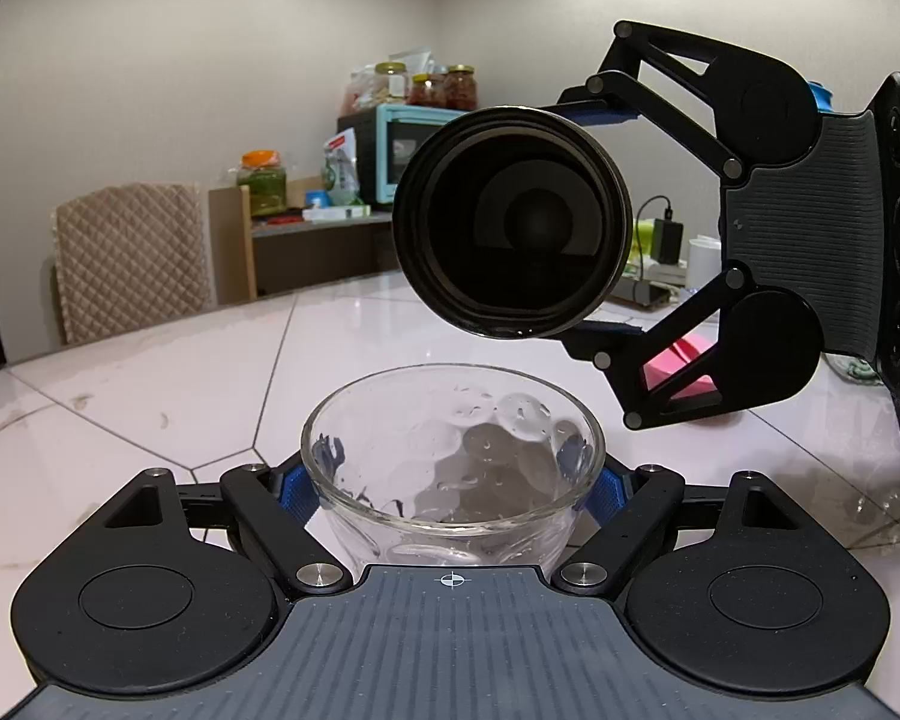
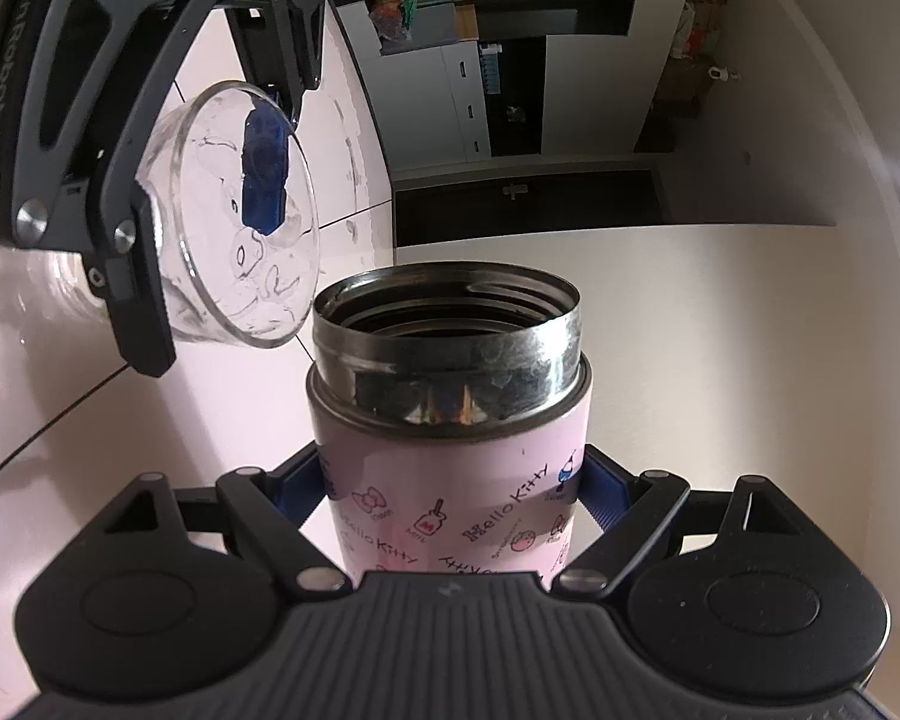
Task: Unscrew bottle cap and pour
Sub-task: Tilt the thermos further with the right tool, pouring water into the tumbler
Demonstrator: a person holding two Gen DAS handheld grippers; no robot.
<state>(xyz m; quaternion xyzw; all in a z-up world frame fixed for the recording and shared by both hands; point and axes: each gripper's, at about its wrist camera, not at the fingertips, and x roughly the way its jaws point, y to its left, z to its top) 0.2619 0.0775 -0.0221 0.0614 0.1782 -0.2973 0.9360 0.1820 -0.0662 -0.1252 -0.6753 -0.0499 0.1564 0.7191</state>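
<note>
Both sets of jaws are clamped on a load. Your right gripper point(image 2: 453, 492) grips the pink printed steel-necked flask point(image 2: 450, 456) around its body, blue pads pressed to either side. Your left gripper point(image 1: 453, 480) grips the clear dimpled glass bowl point(image 1: 453, 456) across its lower wall.

Use the glass bowl as the reference for all positions. It stands above the white tiled tabletop point(image 1: 150, 384); whether its base touches cannot be determined. The flask is held tipped on its side, above and just beyond the bowl's far rim, with its open mouth point(image 1: 513, 222) facing the left wrist camera. Its threaded neck point(image 2: 447, 324) lies near the bowl's rim without touching.

Task status, as a judgement: unscrewing is complete, since the neck carries no cap; the cap itself is not visible in either view. Pouring appears to be under way or nearly finished. Droplets cling to the bowl's inner wall, but no stream is visible and no pooled liquid can be confirmed.
</note>
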